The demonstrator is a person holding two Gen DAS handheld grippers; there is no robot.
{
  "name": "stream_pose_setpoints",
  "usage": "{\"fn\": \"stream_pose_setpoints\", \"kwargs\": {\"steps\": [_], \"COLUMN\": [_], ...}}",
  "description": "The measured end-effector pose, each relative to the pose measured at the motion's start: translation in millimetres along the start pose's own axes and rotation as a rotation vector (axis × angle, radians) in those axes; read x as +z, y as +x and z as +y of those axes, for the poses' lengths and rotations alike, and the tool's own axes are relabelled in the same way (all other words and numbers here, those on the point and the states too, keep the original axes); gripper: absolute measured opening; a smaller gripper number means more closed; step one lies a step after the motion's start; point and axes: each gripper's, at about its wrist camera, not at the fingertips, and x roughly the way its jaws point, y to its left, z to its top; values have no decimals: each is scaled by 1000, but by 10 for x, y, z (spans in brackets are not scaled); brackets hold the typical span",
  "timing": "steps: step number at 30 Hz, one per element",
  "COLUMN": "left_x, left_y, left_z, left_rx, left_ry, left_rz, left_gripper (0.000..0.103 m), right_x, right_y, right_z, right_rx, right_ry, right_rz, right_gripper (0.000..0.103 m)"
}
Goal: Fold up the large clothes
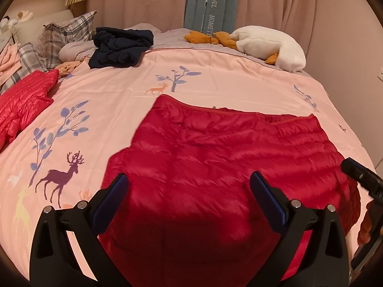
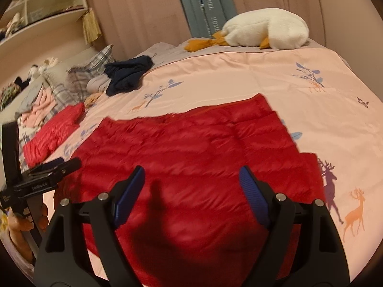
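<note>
A dark red quilted down jacket (image 1: 222, 157) lies flat and folded on the pink bedspread (image 1: 115, 91), in both wrist views (image 2: 191, 148). My left gripper (image 1: 189, 179) hovers above its near edge, jaws wide open, nothing between them. My right gripper (image 2: 192, 174) hangs open over the same jacket, also with nothing held. The right gripper shows at the right edge of the left wrist view (image 1: 363, 177); the left gripper, held by a hand, shows at the left edge of the right wrist view (image 2: 47, 169).
A second, brighter red down jacket (image 1: 21, 102) lies at the bed's left side. A dark navy garment (image 1: 119, 45) is bunched near plaid pillows (image 1: 64, 33). A white plush goose (image 1: 270, 45) lies at the far edge by the curtain (image 1: 287, 4). Shelves (image 2: 43, 7) stand at left.
</note>
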Motion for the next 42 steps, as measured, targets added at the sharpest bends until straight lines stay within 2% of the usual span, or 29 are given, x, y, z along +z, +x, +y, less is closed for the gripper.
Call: {"fn": "stream_pose_setpoints", "kwargs": {"steps": [5, 22, 31, 35, 42], "left_x": [-70, -181, -186, -194, -184], "left_y": [49, 299, 212, 135, 61], "left_z": [-106, -118, -47, 68, 320], "left_rx": [-7, 6, -10, 10, 44], "left_ry": [7, 25, 5, -11, -58], "left_rz": [10, 71, 58, 47, 48], "left_gripper": [102, 102, 102, 102, 102], "right_x": [-69, -213, -186, -187, -157], "right_y": [74, 378, 274, 163, -6], "right_z": [146, 125, 51, -3, -101], "right_rx": [-25, -55, -9, 11, -6], "right_ry": [-35, -48, -15, 7, 40], "right_rz": [17, 109, 95, 75, 51], "right_gripper": [82, 85, 85, 85, 85]}}
